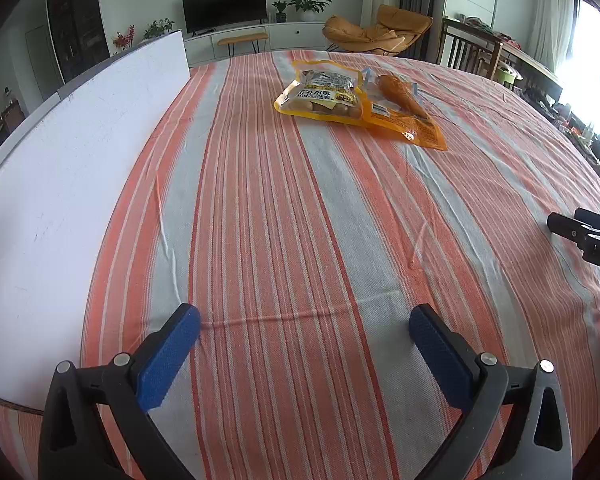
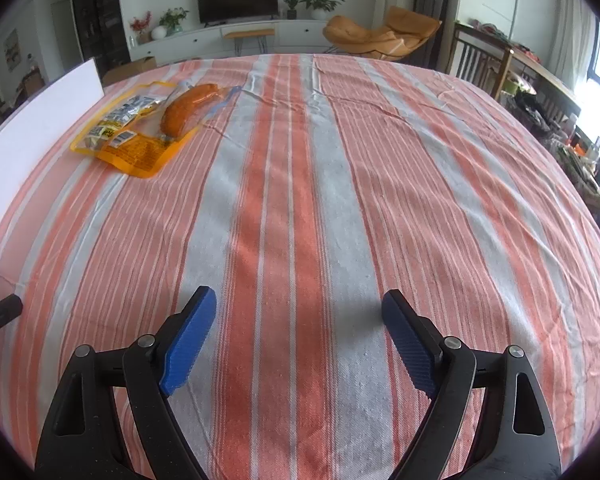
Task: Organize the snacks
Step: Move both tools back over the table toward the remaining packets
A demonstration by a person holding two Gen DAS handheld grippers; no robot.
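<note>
Both claws are seen spread wide with nothing between the blue pads: the left claw (image 1: 304, 320) and the right claw (image 2: 299, 300) are each held just above the striped cloth (image 2: 300, 200) on the desk. Two snack packs lie far ahead, the peanut bag (image 1: 320, 96) overlapping the orange sausage pack (image 1: 404, 112). A white board (image 1: 60, 168) stands at the left edge.

A table is covered by an orange, white and grey striped cloth (image 1: 284, 208). Two snack packets are seen toward its far edge: a yellow peanut packet (image 1: 320, 94) overlapping an orange sausage packet (image 1: 400, 114). A white board (image 1: 60, 168) is laid along the left edge.
</note>
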